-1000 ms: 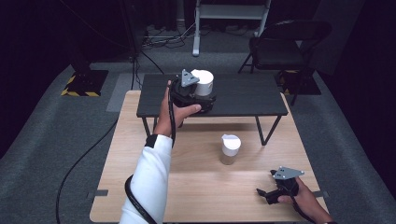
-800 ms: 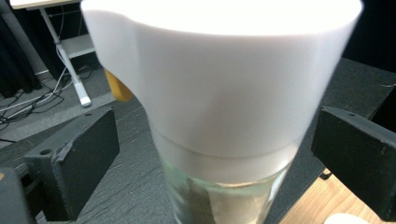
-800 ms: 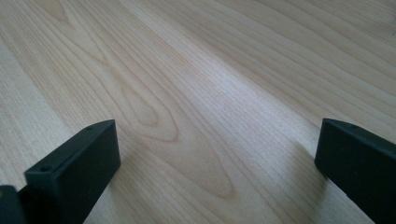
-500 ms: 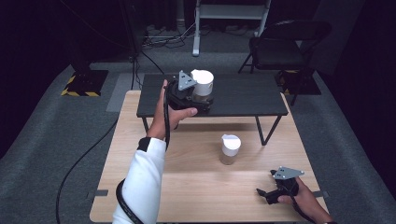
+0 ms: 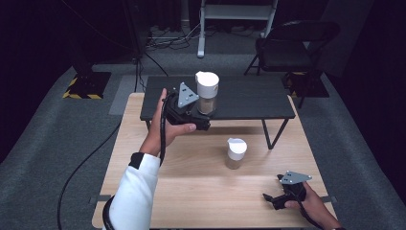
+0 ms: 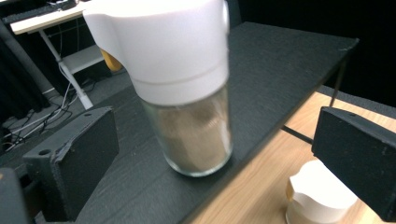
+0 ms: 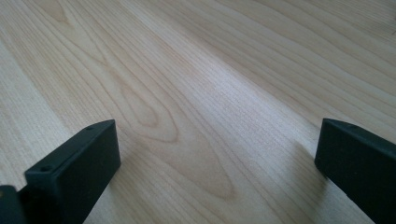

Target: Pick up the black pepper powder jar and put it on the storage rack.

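Observation:
A glass jar (image 5: 207, 92) with a white lid and brownish powder stands on the black shelf (image 5: 249, 98). My left gripper (image 5: 203, 114) is open just in front of it. In the left gripper view the jar (image 6: 187, 93) stands between the wide-spread jaws of the left gripper (image 6: 217, 158), touching neither. A second, smaller white-lidded jar (image 5: 235, 153) stands on the wooden table (image 5: 191, 191), also low at the right as the second jar (image 6: 322, 193). My right gripper (image 5: 273, 189) rests open at the table's front right, with bare wood between the jaws of the right gripper (image 7: 215, 163).
The black shelf stands on thin legs (image 5: 268, 136) over the back half of the table. A folding chair (image 5: 287, 52) and a white stand (image 5: 237, 19) are behind the table. A cable (image 5: 86, 163) trails off the left side.
My left gripper has drawn back a little toward the person, so the jar on the shelf now shows whole beyond it. The right gripper has not moved.

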`<act>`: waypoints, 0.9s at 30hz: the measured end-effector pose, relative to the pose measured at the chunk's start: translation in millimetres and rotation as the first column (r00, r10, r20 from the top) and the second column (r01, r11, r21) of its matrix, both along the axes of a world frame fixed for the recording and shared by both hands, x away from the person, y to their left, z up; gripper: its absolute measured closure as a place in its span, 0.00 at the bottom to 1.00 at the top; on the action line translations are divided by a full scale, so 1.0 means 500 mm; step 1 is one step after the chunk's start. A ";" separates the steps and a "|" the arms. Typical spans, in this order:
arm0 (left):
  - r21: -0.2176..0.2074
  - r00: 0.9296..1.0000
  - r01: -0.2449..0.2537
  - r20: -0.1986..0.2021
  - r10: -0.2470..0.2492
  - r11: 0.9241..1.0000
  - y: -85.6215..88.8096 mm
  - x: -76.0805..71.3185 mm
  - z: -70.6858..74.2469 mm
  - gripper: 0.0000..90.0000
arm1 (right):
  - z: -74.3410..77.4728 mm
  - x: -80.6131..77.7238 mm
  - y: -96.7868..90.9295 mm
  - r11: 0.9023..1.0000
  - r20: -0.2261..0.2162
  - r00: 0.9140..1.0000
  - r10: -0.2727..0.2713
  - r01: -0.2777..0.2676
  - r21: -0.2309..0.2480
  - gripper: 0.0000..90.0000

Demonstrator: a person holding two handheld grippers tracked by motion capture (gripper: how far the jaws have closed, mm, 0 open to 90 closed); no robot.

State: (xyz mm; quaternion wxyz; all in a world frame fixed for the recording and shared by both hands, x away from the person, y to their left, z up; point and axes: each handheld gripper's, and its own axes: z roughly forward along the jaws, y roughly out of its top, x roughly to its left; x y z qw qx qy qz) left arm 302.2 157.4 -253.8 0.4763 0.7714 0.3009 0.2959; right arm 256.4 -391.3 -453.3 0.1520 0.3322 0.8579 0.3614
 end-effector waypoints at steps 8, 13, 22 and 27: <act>0.013 0.999 0.032 0.004 -0.032 0.999 0.019 -0.038 -0.025 0.01 | 0.000 0.000 0.000 1.000 -0.001 1.000 0.000 0.000 0.000 0.00; 0.024 0.999 0.042 -0.006 -0.042 0.999 0.025 -0.056 -0.045 0.01 | 0.000 0.000 0.000 1.000 -0.001 1.000 0.000 0.000 0.000 0.00; 0.055 0.999 0.053 -0.008 -0.053 0.997 0.036 -0.090 -0.071 0.01 | 0.000 -0.001 0.000 1.000 0.000 1.000 -0.002 0.002 -0.001 0.00; 0.071 0.998 0.068 -0.022 -0.067 0.995 0.051 -0.110 -0.096 0.01 | 0.000 -0.001 0.001 1.000 0.000 1.000 -0.003 0.003 -0.001 0.00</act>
